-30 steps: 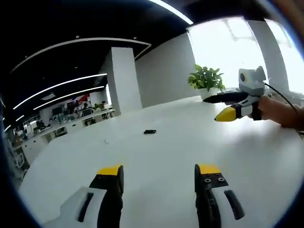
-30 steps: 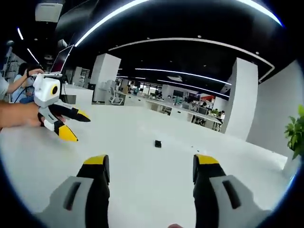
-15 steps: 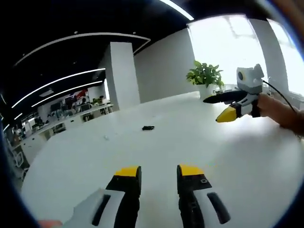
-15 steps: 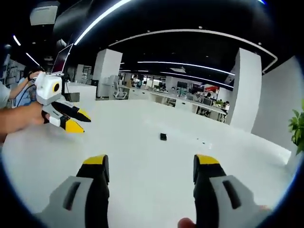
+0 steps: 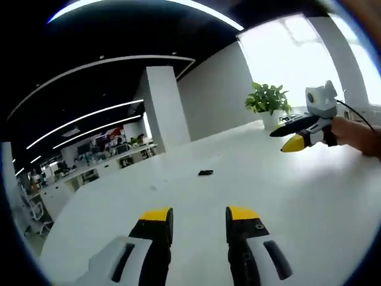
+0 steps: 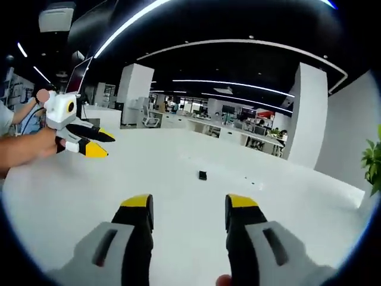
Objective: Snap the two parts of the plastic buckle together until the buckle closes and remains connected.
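Observation:
A small black buckle piece [image 5: 205, 173] lies far out on the white table [image 5: 309, 202]; in the right gripper view the same black piece [image 6: 203, 175] sits mid-table. It is too small to tell whether it is one part or two. My left gripper [image 5: 199, 214] hovers over the near table, its yellow-tipped jaws a short way apart with nothing between them. My right gripper [image 6: 189, 202] stands the same way, open and holding nothing. Each gripper also appears in the other's view, held up off the table: the right gripper [image 5: 280, 141] and the left gripper [image 6: 109, 146].
A potted plant [image 5: 268, 98] stands at the table's far edge by a bright window, beside a white pillar [image 5: 164, 110]. Office desks and chairs fill the background. A person's hand [image 6: 30, 149] holds the left gripper, and another person [image 6: 9, 116] is behind it.
Both pairs of jaws have narrowed, the left's first and the right's in the last half second. Both views have shifted slightly with the hands. The black piece has not moved.

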### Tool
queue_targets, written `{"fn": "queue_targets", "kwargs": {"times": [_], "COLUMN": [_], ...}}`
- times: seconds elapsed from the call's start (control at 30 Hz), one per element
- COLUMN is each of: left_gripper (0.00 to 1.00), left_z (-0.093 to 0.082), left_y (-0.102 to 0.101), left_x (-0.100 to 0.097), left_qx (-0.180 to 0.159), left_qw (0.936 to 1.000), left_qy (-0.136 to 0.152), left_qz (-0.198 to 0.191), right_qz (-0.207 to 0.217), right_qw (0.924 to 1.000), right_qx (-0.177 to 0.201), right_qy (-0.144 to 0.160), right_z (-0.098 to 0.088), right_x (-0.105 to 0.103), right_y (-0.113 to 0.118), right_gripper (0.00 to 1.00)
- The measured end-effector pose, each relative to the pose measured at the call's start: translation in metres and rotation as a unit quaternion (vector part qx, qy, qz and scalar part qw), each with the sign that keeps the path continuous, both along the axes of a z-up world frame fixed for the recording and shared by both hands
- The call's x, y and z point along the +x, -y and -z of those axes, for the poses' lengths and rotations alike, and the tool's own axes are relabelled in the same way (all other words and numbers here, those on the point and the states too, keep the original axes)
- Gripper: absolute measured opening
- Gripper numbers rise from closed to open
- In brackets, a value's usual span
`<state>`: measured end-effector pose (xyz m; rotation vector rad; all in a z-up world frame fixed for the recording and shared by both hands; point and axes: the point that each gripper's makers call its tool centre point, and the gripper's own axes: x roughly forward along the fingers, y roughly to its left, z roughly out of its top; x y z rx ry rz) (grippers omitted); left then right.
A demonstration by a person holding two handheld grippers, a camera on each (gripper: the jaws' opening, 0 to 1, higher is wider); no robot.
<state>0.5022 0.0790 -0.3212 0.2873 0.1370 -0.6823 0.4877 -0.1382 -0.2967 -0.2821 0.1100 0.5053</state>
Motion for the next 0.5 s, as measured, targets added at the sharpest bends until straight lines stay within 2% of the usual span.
{"fn": "queue_targets", "kwargs": {"times": [0.07,0.1,0.2,0.27,0.37,0.43,0.5], "left_gripper": [0.41,0.44,0.57,0.65,0.69,0.67,0.66], "left_z": [-0.003,-0.003,-0.005,-0.008,-0.01,-0.013,-0.015], "left_y": [0.003,0.004,0.007,0.011,0.007,0.007,0.008], "left_x": [-0.002,-0.002,-0.002,-0.004,-0.003,-0.005,-0.007], "left_qx": [-0.004,-0.005,-0.021,-0.031,-0.032,-0.036,-0.042], "left_qw": [1.0,1.0,0.9998,0.9993,0.9993,0.9992,0.9989], "left_qy": [0.008,0.006,0.007,0.019,0.018,0.017,0.018], "left_qz": [0.001,0.0,-0.002,0.009,-0.009,-0.008,-0.004], "right_qz": [-0.004,-0.004,0.003,0.011,0.012,0.01,0.01], "right_qw": [0.9999,0.9998,0.9997,0.9997,0.9996,0.9996,0.9993], "right_qx": [0.006,0.01,0.012,0.005,0.006,0.006,0.011], "right_qy": [0.012,0.015,0.02,0.023,0.026,0.026,0.035], "right_z": [-0.005,-0.006,-0.006,-0.005,-0.006,-0.006,-0.01], "right_x": [-0.003,-0.003,0.001,0.004,0.004,0.003,0.003], "right_y": [-0.002,-0.003,-0.001,0.003,0.004,0.003,0.003], "right_gripper": [0.47,0.51,0.62,0.61,0.64,0.62,0.65]}}
